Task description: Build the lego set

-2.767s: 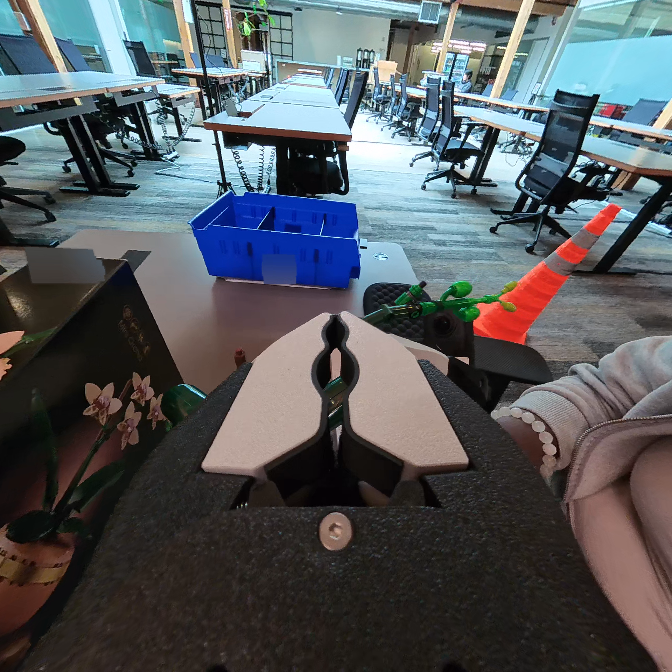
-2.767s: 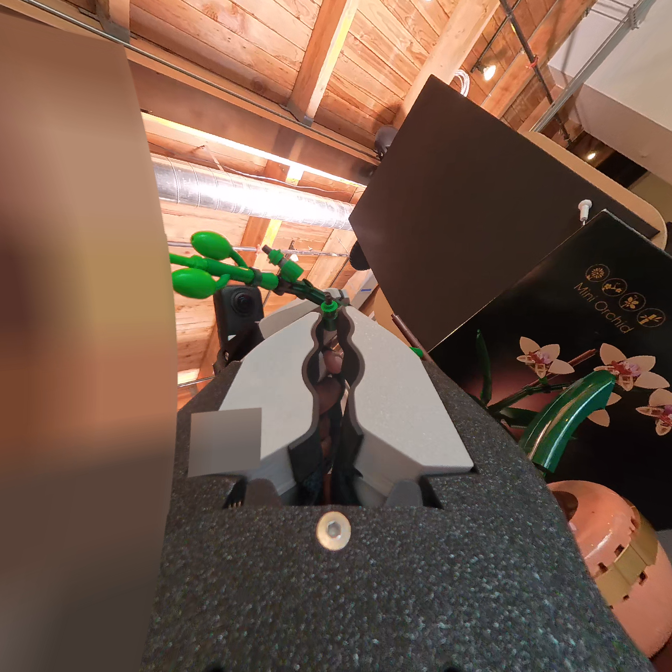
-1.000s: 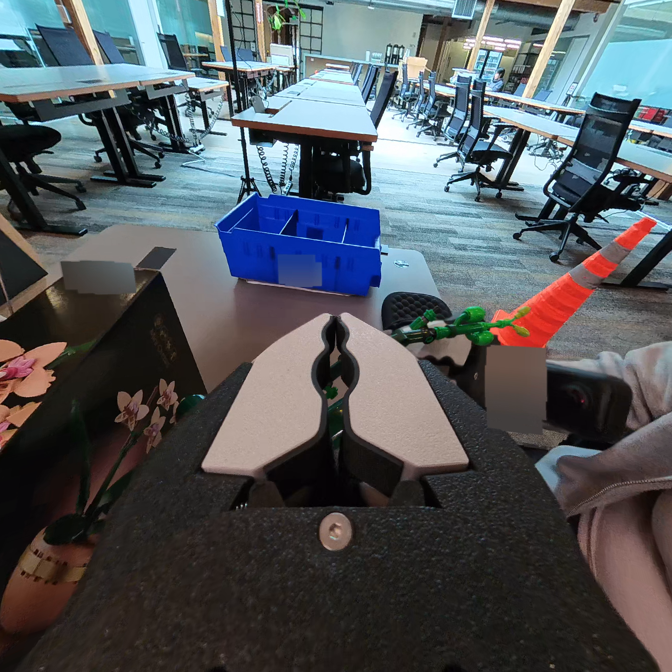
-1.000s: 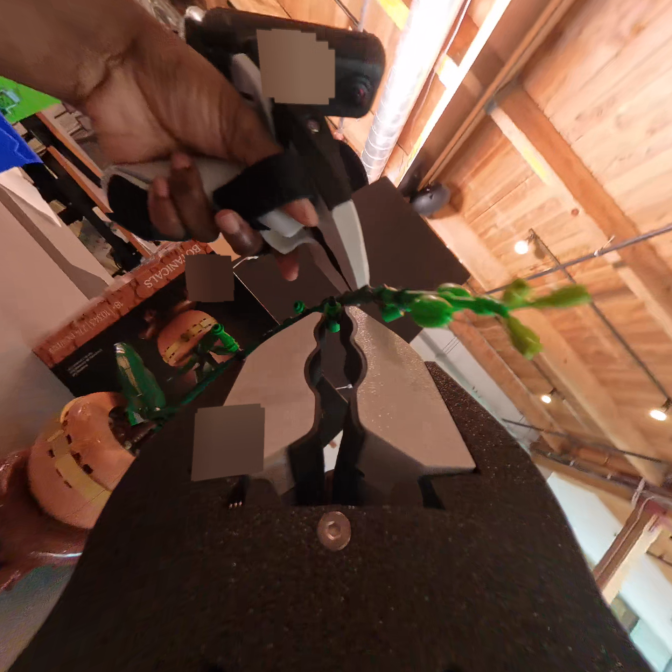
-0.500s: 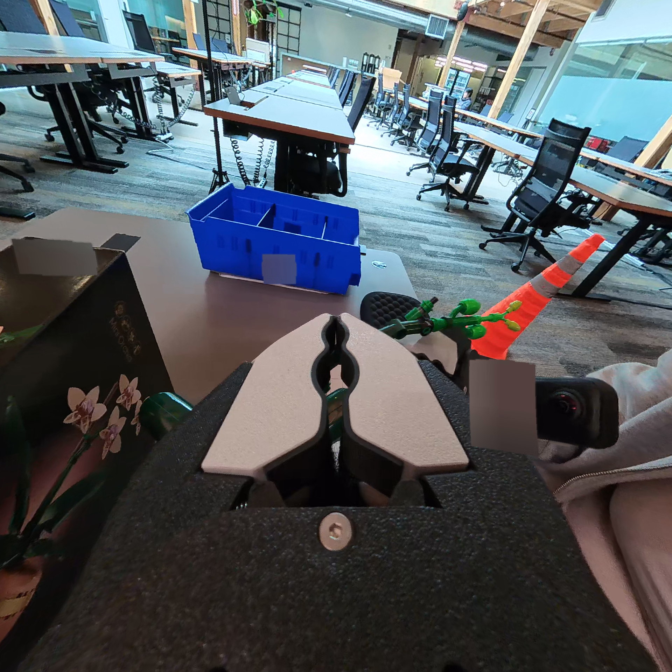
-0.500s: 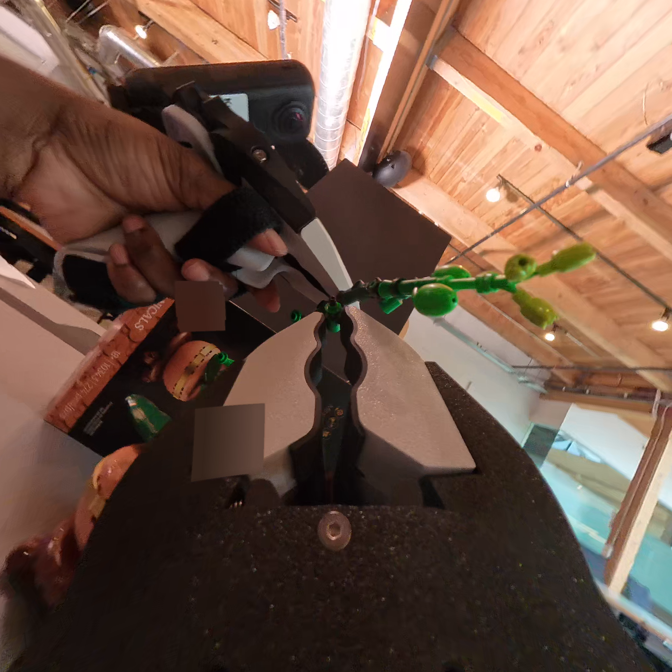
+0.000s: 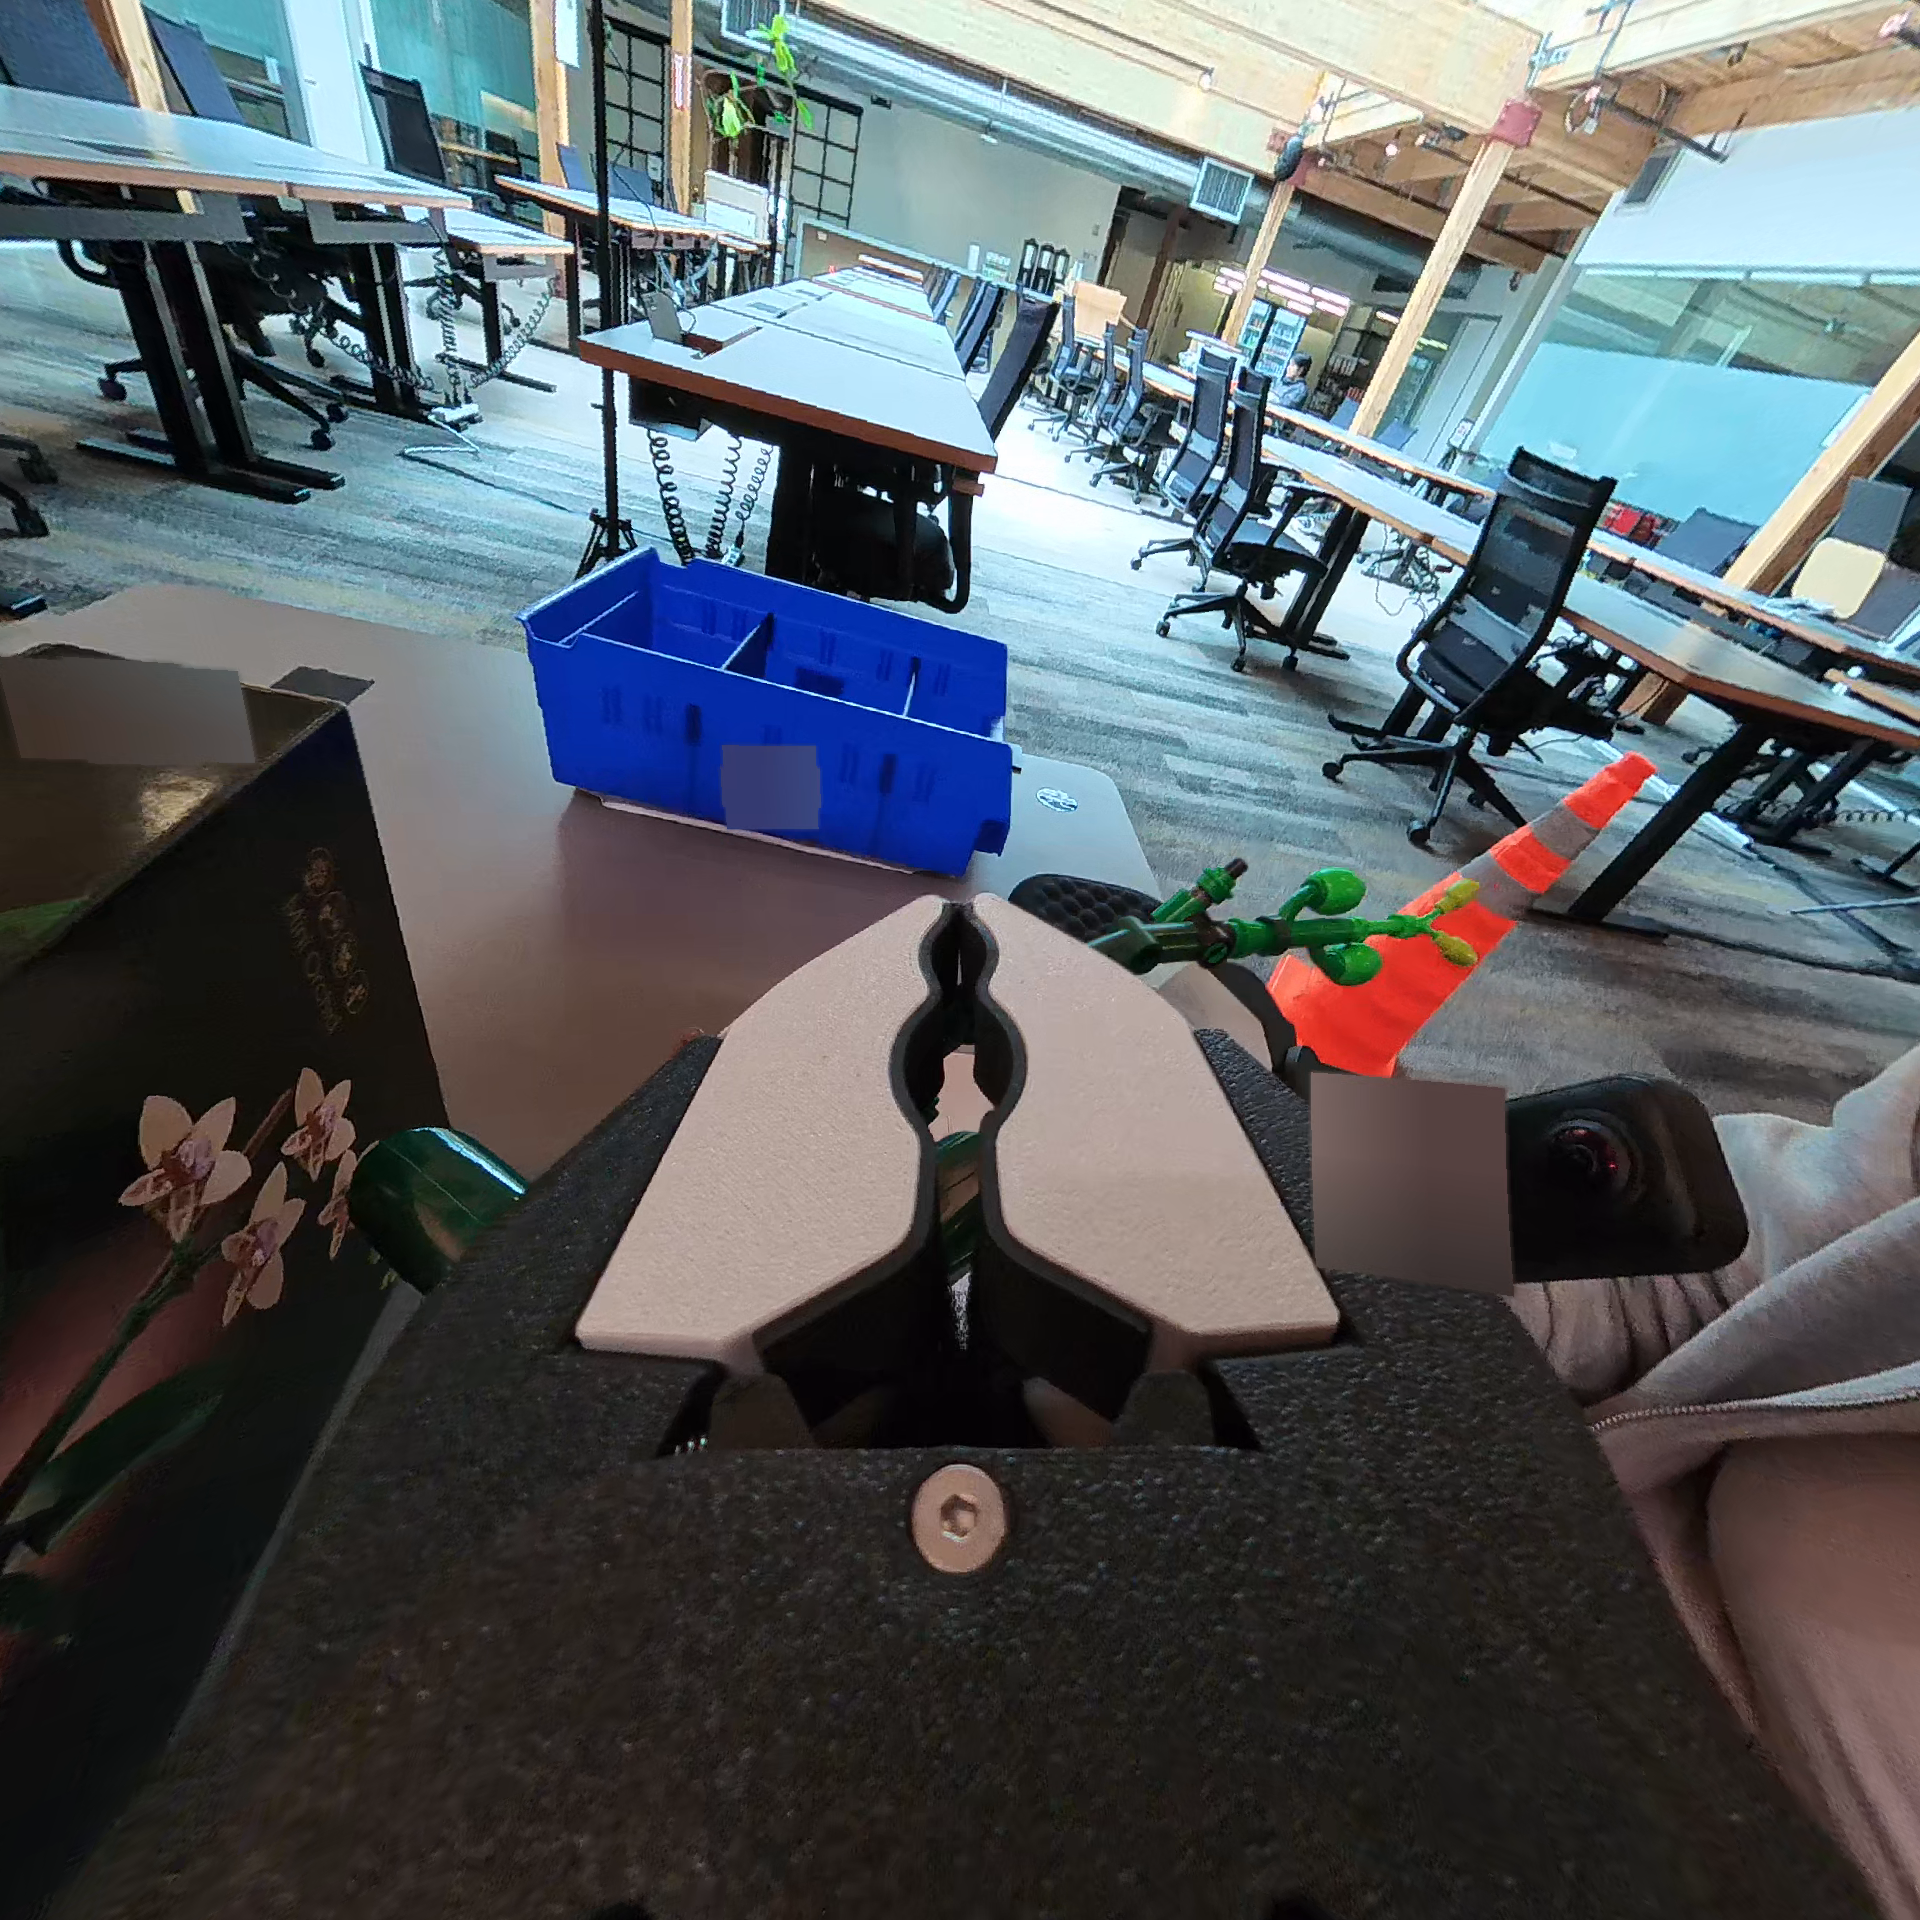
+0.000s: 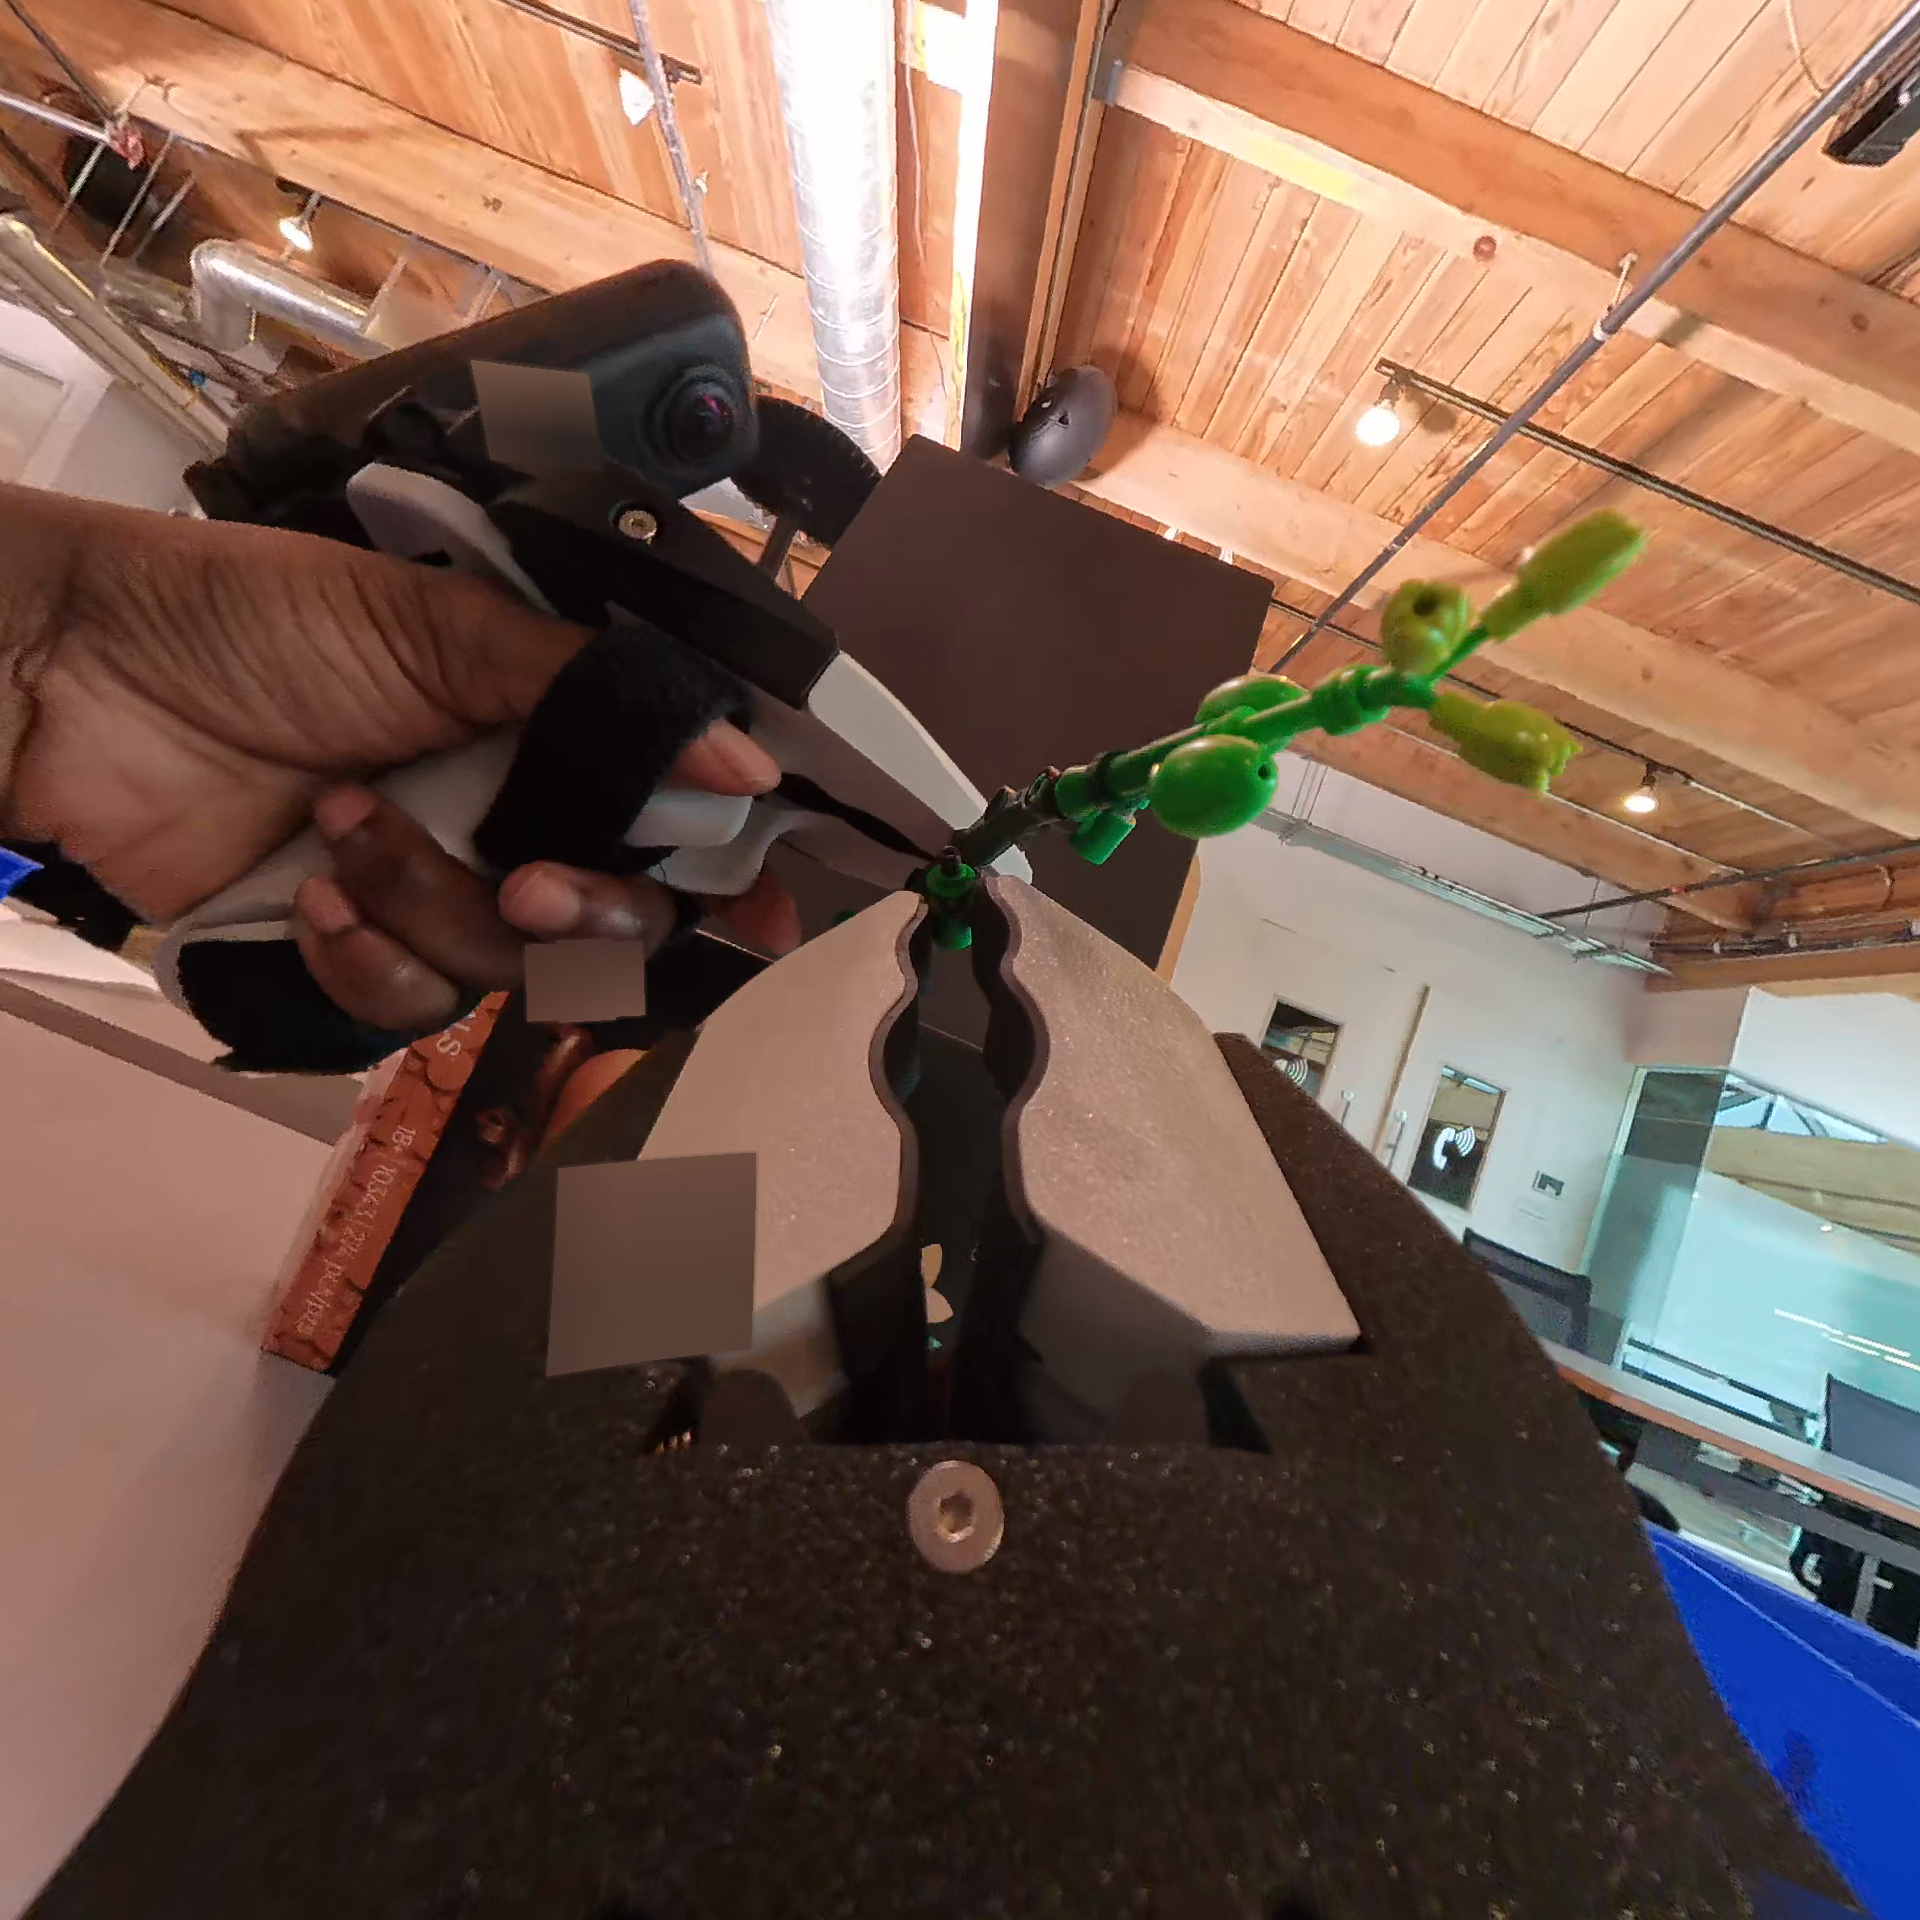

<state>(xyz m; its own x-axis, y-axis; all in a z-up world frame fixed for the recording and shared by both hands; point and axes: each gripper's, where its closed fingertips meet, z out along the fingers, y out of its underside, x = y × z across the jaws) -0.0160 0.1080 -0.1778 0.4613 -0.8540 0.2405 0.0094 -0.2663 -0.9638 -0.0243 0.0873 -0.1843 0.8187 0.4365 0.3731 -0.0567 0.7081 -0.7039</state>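
L gripper (image 7: 958, 920): jaws closed w/ tips meeting; we see dark green between them lower down, can't tell if it's held.
R gripper (image 8: 961, 902): jaws nearly closed, pinching a small green peg at the stem's base.
Stem (image 8: 1288, 717): green lego stem w/ rounded buds and lime tips, held in the air, slanting up-right from R tips; in the left wrist view it (image 7: 1283, 925) shows right of L tips, in front of the cone (image 7: 1455, 935).
Hand (image 8: 270, 748): grips L gripper's handle, black strap over a finger; L's white finger tip just beside the stem's dark end — we can't tell if touching.
Box (image 7: 177, 1039): dark lego box w/ orchid print, on counter (image 7: 540, 935) at left.
Bin (image 7: 769, 717): blue, divided, on counter's far side, well apart from both grippers.
Leaf (image 7: 431, 1195): dark green piece beside the box, left of L gripper.
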